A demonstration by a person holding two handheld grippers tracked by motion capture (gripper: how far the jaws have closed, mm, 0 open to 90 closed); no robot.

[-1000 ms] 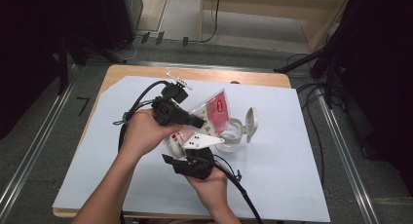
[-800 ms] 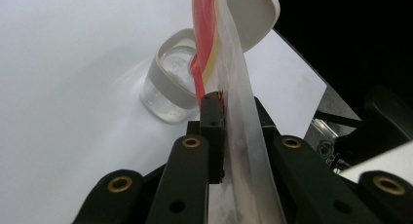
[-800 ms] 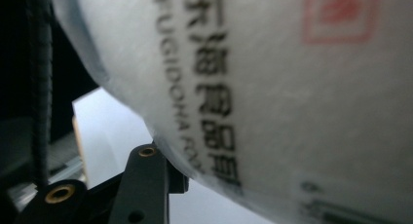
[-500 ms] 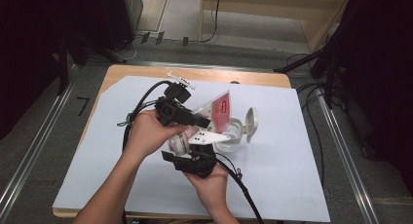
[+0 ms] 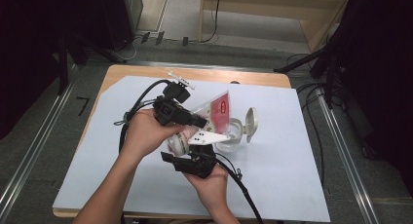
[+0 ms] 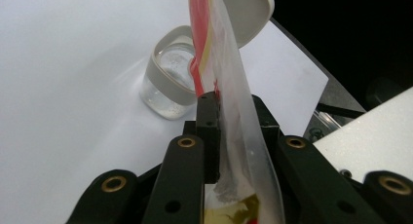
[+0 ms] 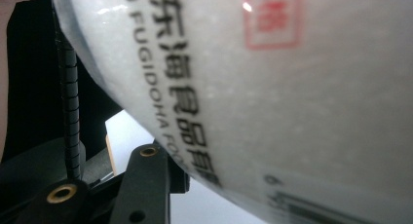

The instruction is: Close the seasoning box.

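**Bag pinched over the open jar**

Nearest the person, at about 6 o'clock on the white table sheet (image 5: pixel 292 160), the right gripper (image 5: pixel 192 158) sits under the lower, bulging end of the plastic bag (image 5: pixel 214 114). In the right gripper view the white, printed bag wall (image 7: pixel 272 87) presses close against the camera and covers the jaw tips; one black jaw arm rises at 7 o'clock with the bag lying over it. The jaws stand partly apart, but whether their pads bear on the bag cannot be told.

Just beyond, at about 10 o'clock from the right gripper, the left gripper (image 5: pixel 197 121) reaches in from the left. In the left gripper view (image 6: pixel 229 117) its jaws are closed nearly together on the bag's thin upper edge (image 6: pixel 234 87); the film runs upright between the fingers (image 6: pixel 208 117), red and yellow print rising toward 12 o'clock above them. These jaws have just been closing a little, with the bag between them.

Farther off, at 3 o'clock from the bag, a clear jar (image 5: pixel 229 136) stands on the sheet, its white hinged lid (image 5: pixel 252 122) flipped open. The bag's red top edge hangs just beside the jar's mouth (image 6: pixel 170 73).
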